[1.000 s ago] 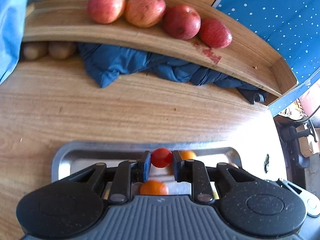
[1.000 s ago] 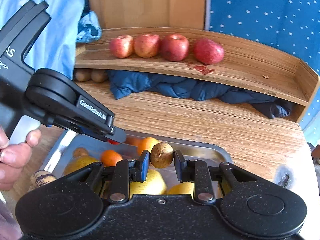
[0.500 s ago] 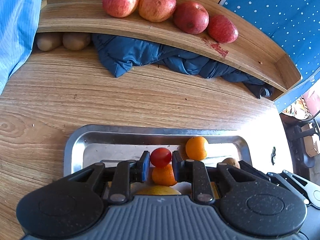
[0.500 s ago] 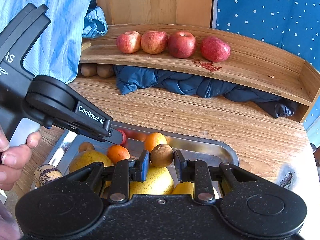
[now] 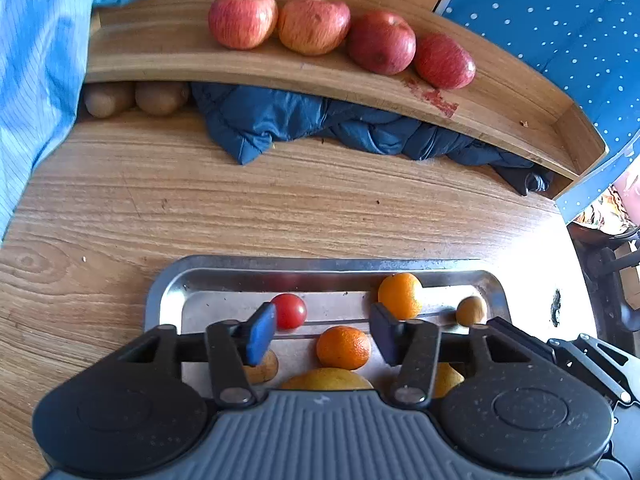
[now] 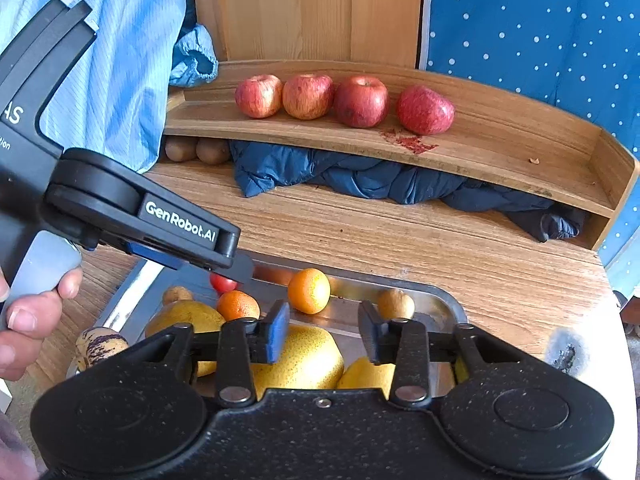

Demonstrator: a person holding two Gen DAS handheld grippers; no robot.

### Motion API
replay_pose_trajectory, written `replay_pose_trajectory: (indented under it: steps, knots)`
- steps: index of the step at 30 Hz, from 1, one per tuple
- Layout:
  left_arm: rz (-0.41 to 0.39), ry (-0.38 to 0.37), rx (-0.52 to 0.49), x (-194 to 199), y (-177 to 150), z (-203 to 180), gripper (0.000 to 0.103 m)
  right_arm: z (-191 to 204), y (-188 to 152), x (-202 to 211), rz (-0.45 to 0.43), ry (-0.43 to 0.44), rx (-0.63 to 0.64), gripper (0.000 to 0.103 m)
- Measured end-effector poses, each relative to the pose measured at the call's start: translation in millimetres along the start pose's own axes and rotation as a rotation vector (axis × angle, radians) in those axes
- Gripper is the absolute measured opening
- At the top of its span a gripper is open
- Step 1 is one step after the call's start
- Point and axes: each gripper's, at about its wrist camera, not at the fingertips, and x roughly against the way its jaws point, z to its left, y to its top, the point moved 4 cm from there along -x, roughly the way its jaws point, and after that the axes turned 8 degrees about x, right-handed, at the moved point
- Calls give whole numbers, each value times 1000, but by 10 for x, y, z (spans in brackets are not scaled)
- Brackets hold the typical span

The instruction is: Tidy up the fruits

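A steel tray [image 5: 320, 265] [image 6: 448, 300] on the wooden table holds oranges [image 5: 343, 347], yellow pears [image 6: 304, 356] and small fruit. My left gripper [image 5: 322, 322] hangs low over it, jaws opening. A red tomato [image 5: 289, 311] lies on the tray floor by the left pad, with no pad pressing on it. My right gripper [image 6: 324, 328] is also opening, with nothing between its fingers. A small brown fruit [image 6: 395, 304] rests on the tray just past its right finger. In the right wrist view the left gripper [image 6: 240, 268] reaches in over the tomato [image 6: 222, 282].
Several red apples [image 5: 312, 24] line a curved wooden shelf [image 6: 500, 148] at the back. A dark blue jacket [image 5: 320, 124] and brown fruits [image 5: 160, 98] lie under it. A person's hand [image 6: 28, 320] and light blue sleeve [image 5: 36, 80] are at the left. Bare tabletop separates tray and shelf.
Both grippers have gone from shut to open. The left let go of the tomato and the right let go of the brown fruit; both now lie in the tray.
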Motion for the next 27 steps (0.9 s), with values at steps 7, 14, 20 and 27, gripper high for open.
replay_pose_trajectory:
  steps: [7,14,20,27]
  knots:
    - [-73,25,1,206,-52,-12,88,32,-35,248,-39,-6,11,65]
    - [-153,50,22,448,-170,43,100,70,-68,528,-83,-12,14,82]
    - [-222,68,22,677,-327,88,102,99,-164,744,-116,-30,-8,96]
    - [-292,105,-6,955,-583,159,102,182,-349,951,-119,-25,-64,102]
